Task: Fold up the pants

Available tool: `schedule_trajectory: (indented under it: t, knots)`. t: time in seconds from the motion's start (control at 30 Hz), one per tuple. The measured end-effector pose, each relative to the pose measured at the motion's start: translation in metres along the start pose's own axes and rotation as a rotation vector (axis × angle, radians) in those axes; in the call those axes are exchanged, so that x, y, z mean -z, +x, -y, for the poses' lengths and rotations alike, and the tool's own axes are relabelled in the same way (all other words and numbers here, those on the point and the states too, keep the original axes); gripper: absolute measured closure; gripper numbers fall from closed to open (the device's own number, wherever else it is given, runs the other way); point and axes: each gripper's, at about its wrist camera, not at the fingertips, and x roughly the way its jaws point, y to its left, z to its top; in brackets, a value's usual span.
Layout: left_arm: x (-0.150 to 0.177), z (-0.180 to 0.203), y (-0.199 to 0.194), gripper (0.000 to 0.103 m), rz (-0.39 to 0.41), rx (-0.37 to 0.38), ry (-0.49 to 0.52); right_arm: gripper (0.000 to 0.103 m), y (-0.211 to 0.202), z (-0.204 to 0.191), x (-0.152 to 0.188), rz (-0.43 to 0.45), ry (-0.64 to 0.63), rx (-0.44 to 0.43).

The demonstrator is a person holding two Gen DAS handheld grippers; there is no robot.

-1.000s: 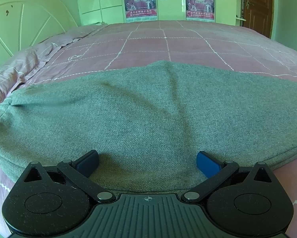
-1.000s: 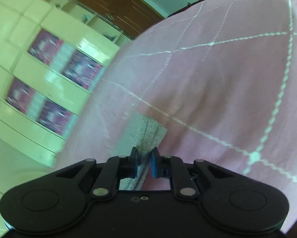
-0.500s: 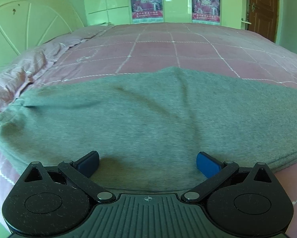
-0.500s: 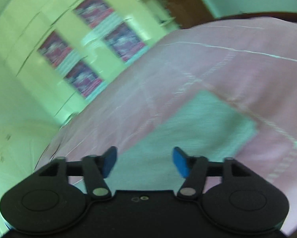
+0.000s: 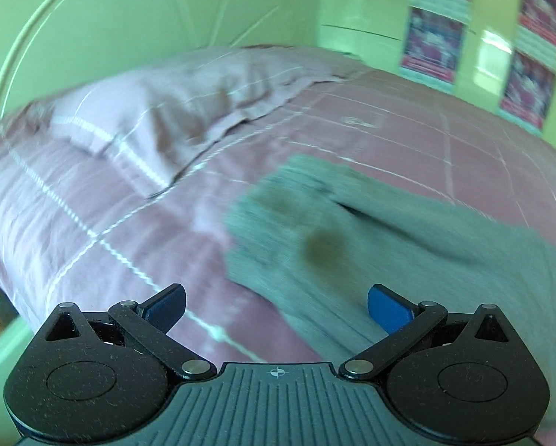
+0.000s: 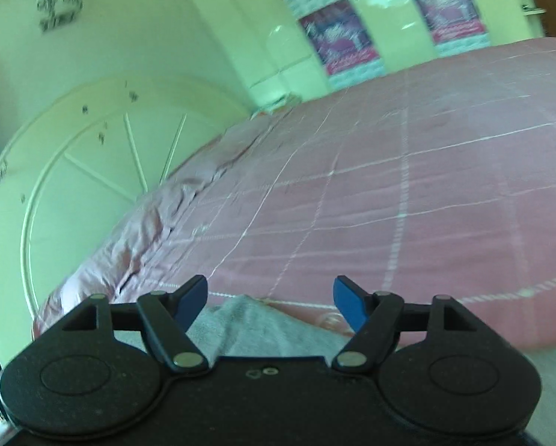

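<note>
Our left gripper (image 5: 276, 306) has its blue jaws spread wide, and nothing sits between them. It hangs over the near edge of the bed (image 5: 103, 223), tipped down at the cloth. Our right gripper (image 6: 270, 301) is opening its jaws right now, and nothing is between them either. Both are let go, so we hold nothing.

Just past the left gripper lie the grey pants (image 5: 408, 260). They rest flat on the pink bed cover, near the edge closest to us. One end of them shows in the left view, with a thick folded edge that looks like two layers. In the right view we see only a small grey bit of them, right under the gripper. The picture is smeary, so we cannot tell how neat the layers are.

Further out, a pink pillow (image 5: 159, 111) lies by the round headboard (image 6: 73, 193) at the head of the bed. A pale wardrobe (image 6: 241, 29) with posters (image 6: 337, 41) stands behind.

We think one fold is down and we now need a new hold. To do it well, we should pick a corner at the end of the pants, pinch all layers together, and lift both sides evenly so the edges line up.
</note>
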Motion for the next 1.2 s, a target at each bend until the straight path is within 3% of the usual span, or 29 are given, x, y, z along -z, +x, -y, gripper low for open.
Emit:
schedule_trajectory:
  t: [0.07, 0.17, 0.3, 0.4, 0.7, 0.83, 0.9, 0.97, 1.03, 1.13, 1.2]
  knots:
    - [-0.012, -0.021, 0.017, 0.0, -0.027, 0.027, -0.083, 0.036, 0.035, -0.011, -0.006, -0.086, -0.024, -0.009]
    - [-0.023, -0.032, 0.033, 0.0, -0.05, 0.075, -0.131, 0.056, 0.075, -0.022, 0.0, -0.205, -0.049, -0.032]
    - [-0.027, -0.028, 0.048, 0.0, -0.058, 0.089, -0.116, 0.056, 0.113, -0.027, 0.004, -0.303, -0.085, -0.061]
    - [-0.023, -0.033, 0.049, 0.01, -0.061, 0.122, -0.135, 0.056, 0.13, -0.03, 0.002, -0.34, -0.114, -0.061]
    - [-0.021, -0.036, 0.053, 0.01, -0.055, 0.14, -0.147, 0.054, 0.12, -0.049, 0.005, -0.401, -0.188, -0.304]
    - [-0.018, -0.035, 0.048, 0.01, -0.038, 0.146, -0.157, 0.043, 0.139, -0.043, 0.002, -0.403, -0.098, -0.257]
    - [-0.017, -0.037, 0.045, 0.02, -0.028, 0.167, -0.172, 0.052, 0.151, -0.038, 0.003, -0.4, -0.022, -0.262]
    - [-0.016, -0.037, 0.043, 0.045, -0.019, 0.206, -0.18, 0.086, 0.158, -0.039, 0.006, -0.404, -0.03, -0.21]
    - [-0.016, -0.033, 0.043, 0.048, -0.011, 0.205, -0.166, 0.1, 0.16, -0.042, 0.008, -0.4, -0.071, -0.148]
    - [-0.02, -0.036, 0.042, 0.063, 0.022, 0.226, -0.155, 0.103, 0.147, -0.042, 0.001, -0.319, -0.066, -0.143]
    - [-0.025, -0.037, 0.031, 0.067, 0.077, 0.229, -0.125, 0.103, 0.135, -0.04, -0.009, -0.254, -0.041, -0.173]
